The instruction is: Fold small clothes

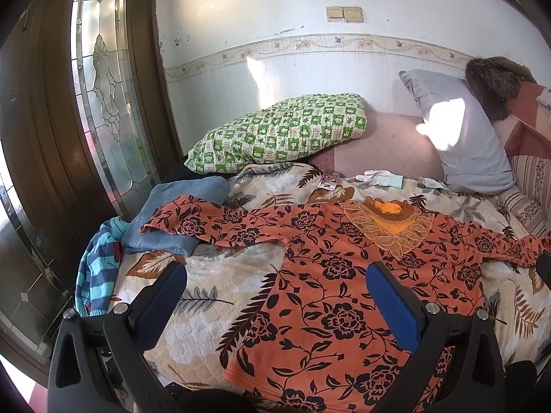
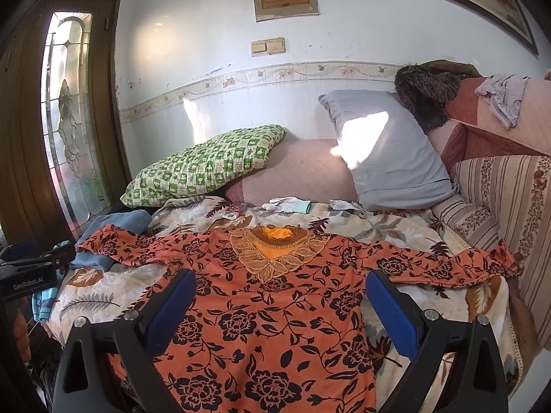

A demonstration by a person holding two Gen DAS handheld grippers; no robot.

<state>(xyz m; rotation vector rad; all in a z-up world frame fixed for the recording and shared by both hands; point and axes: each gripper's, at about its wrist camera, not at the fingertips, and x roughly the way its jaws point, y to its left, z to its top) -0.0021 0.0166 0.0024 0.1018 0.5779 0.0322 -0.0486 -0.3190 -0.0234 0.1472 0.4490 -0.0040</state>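
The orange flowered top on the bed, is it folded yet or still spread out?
Spread out. The orange top lies flat on the bedspread, both sleeves stretched sideways, neckline showing.

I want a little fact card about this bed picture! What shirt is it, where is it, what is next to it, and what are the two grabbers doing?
shirt: orange long-sleeved top with black flowers, spread flat, sleeves out
surface: leaf-patterned quilted bedspread
under one sleeve: crumpled blue cloth
behind: green checked pillow, grey pillow
left gripper: open, holding nothing
right gripper: open, above the shirt
folding: not started
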